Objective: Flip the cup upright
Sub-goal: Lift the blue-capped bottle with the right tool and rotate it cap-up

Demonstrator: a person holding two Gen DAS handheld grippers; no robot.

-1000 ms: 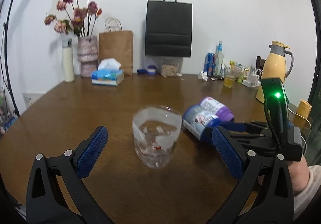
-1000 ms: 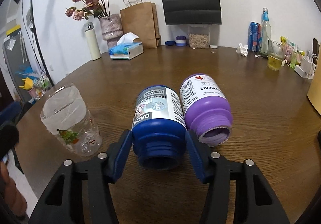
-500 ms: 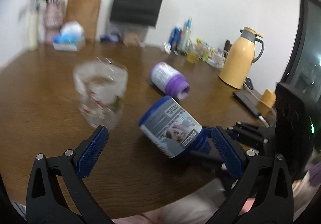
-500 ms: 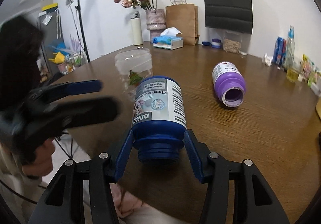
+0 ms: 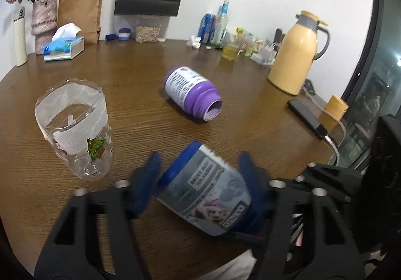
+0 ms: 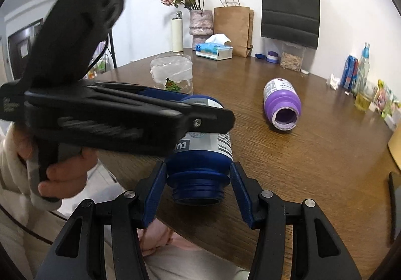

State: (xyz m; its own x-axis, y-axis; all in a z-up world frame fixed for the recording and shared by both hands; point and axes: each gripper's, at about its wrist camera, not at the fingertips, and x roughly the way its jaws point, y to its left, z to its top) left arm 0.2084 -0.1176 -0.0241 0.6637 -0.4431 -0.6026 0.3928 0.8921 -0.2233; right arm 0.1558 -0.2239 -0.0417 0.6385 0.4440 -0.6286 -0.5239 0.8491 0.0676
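A blue cup (image 5: 205, 192) with a white label hangs tilted above the near edge of the wooden table (image 5: 140, 84). My right gripper (image 6: 198, 192) is shut on its neck, and the open mouth faces the right wrist camera. My left gripper (image 5: 198, 177) has come in from the side; its blue pads (image 5: 150, 179) press the cup's body, though they are blurred. A purple cup (image 5: 193, 94) lies on its side mid-table with its mouth toward me. To the left a clear plastic cup (image 5: 75, 129) stands upright.
A yellow thermos jug (image 5: 293, 59), a phone (image 5: 305, 114) and a small yellow cup (image 5: 334, 109) sit at the right. A tissue box (image 5: 64, 48), a vase, paper bags and bottles line the far edge. A hand (image 6: 62, 174) holds the left gripper's handle.
The right gripper has lifted the blue cup off the table and carried it toward the near edge. The left gripper has swung over and closed its fingers on the cup's body.
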